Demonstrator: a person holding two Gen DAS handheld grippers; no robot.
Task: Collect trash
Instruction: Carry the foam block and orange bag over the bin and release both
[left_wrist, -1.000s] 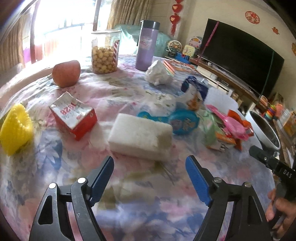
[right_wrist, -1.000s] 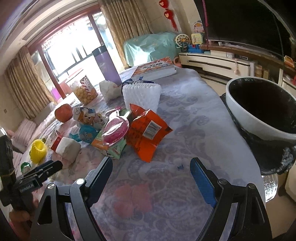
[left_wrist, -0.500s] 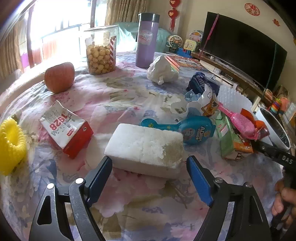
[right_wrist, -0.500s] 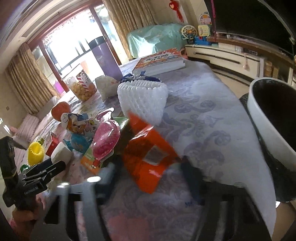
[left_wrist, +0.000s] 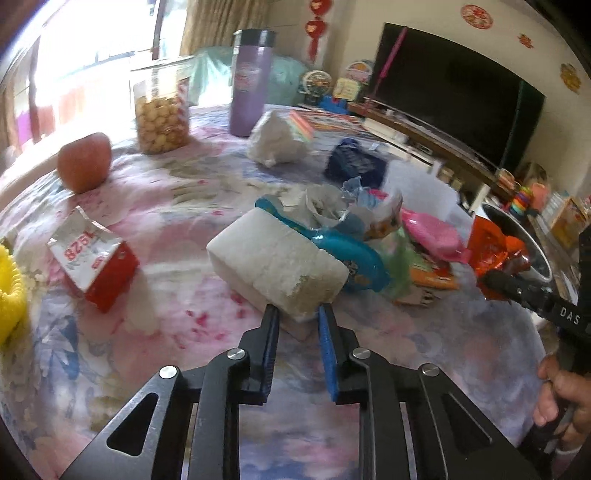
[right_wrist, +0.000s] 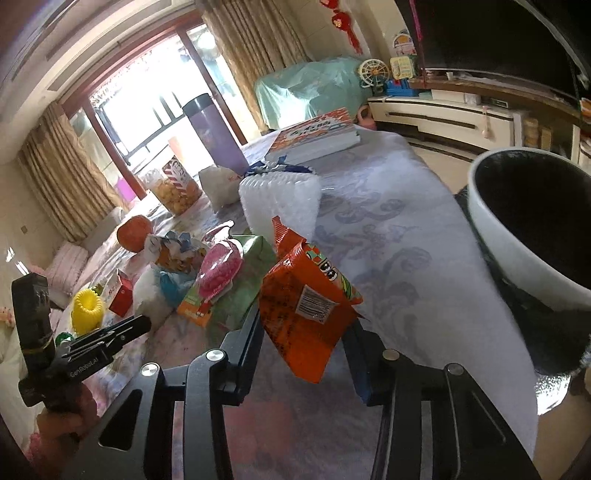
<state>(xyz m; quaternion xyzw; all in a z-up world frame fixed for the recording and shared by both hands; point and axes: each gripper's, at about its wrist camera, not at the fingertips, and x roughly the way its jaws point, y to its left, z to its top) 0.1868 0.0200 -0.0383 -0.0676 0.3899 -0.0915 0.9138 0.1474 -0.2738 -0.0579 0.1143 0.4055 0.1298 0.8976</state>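
Left wrist view: left gripper (left_wrist: 295, 314) is clamped on the near end of the white foam block (left_wrist: 275, 264), blue pads pinching a narrow corner. The block sits mid-table on the floral tablecloth (left_wrist: 155, 325); I can't tell whether it is lifted or resting. Foam reads light, stiff, crumbly: the near face is chipped. A corner pinch can snap bits off, so a grip across the full width would be safer. Left of it lies a torn red-and-white carton (left_wrist: 94, 264); behind it is the wrapper pile with a blue packet (left_wrist: 343, 254) and pink packet (left_wrist: 432, 236). Far side: apple (left_wrist: 84, 162), snack jar (left_wrist: 161, 110), purple flask (left_wrist: 251, 81); not trash, I'd say.

Right wrist view: right gripper (right_wrist: 306, 332) is closed on the orange snack bag (right_wrist: 306, 299), which is held off the cloth with its lower corner hanging between the fingers. The bag looks empty, so near weightless; the film is floppy and slick and could slide out if the squeeze eases. The hold seems to be at mid-body, which looks adequate. The white bin with black liner (right_wrist: 517, 266) stands just right of the table edge, close to the bag. The rest of the pile, green wrapper (right_wrist: 240, 288) included, lies on the table left of the bag, white foam net (right_wrist: 280, 199) beyond it.
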